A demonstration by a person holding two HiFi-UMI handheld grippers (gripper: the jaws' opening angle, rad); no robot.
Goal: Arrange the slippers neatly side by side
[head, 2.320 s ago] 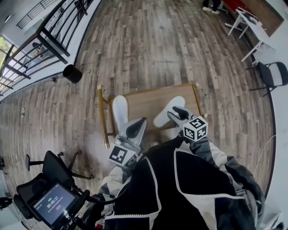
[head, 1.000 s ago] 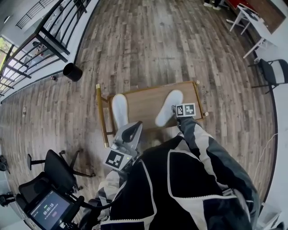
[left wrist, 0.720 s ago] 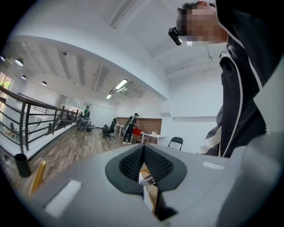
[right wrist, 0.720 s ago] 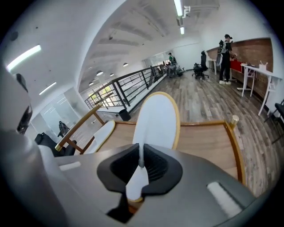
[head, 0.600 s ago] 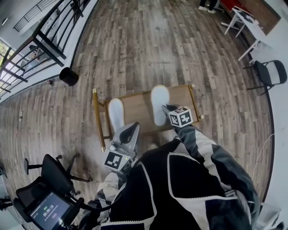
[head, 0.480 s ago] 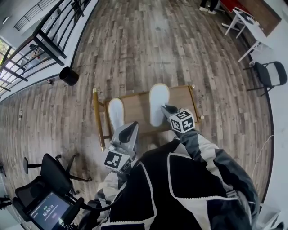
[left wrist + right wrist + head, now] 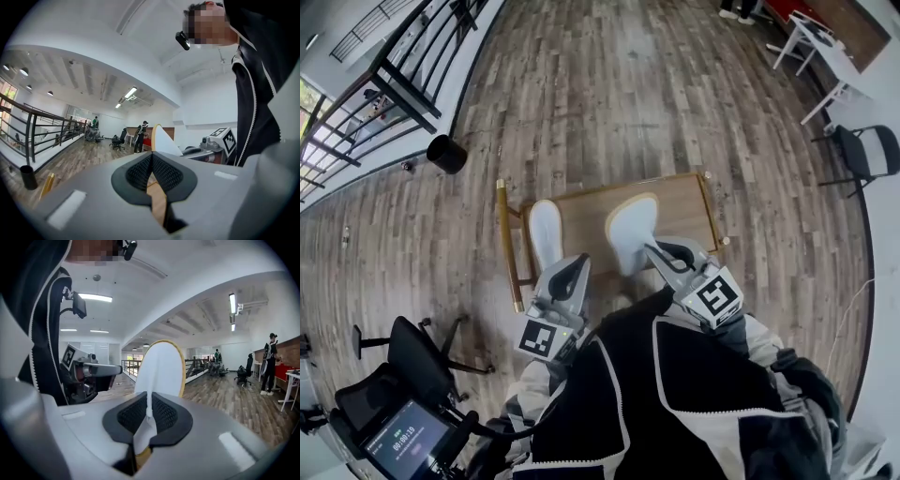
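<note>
Right hand-held gripper (image 7: 651,250) clamped on the raised slipper (image 7: 628,228), left hand-held gripper (image 7: 575,265) closed empty, we should lay it flat, parallel beside the other slipper (image 7: 546,231).

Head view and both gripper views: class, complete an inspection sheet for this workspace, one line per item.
Surface: small wooden table.
Job's things: left slipper flat on table; right slipper tilted on edge.
Clutter: nothing seen on table.
Grippers: left tool shut, empty; right tool shut on right slipper.
Cables: pale line on floor, perhaps a cable.
Surroundings: plank floor, black bin, office chair, railing.
</note>
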